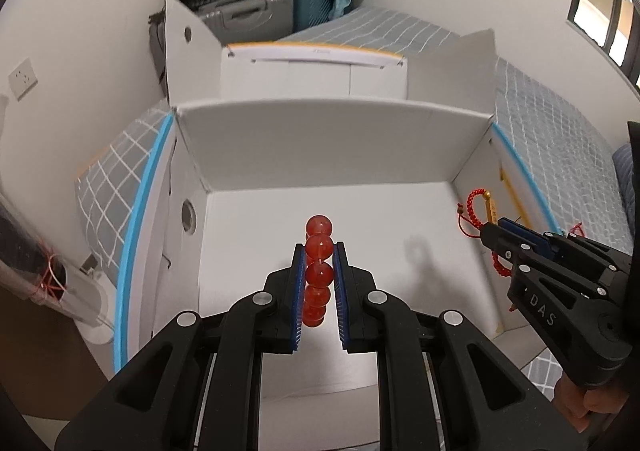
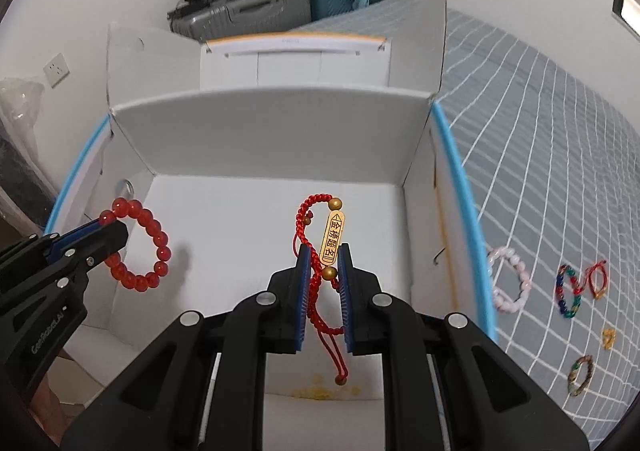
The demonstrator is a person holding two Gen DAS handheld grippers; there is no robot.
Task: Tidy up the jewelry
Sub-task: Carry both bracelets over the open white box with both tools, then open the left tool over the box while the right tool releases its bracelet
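Over the open white box [image 2: 256,123], my left claw [image 1: 319,251] is clamped on the red bead bracelet [image 2: 138,247] near the left wall. My right claw [image 2: 323,255] is clamped on the red cord bracelet [image 2: 316,235] with its gold tag, mid-box.

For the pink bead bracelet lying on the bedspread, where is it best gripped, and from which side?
The pink bracelet lies flat as an open ring on the bedspread, right of the box. Probably best to come from above and pinch one stretch of beads, one finger inside the loop and one outside. Its near arc seems the clearest; the multicolour bracelet lies further right.
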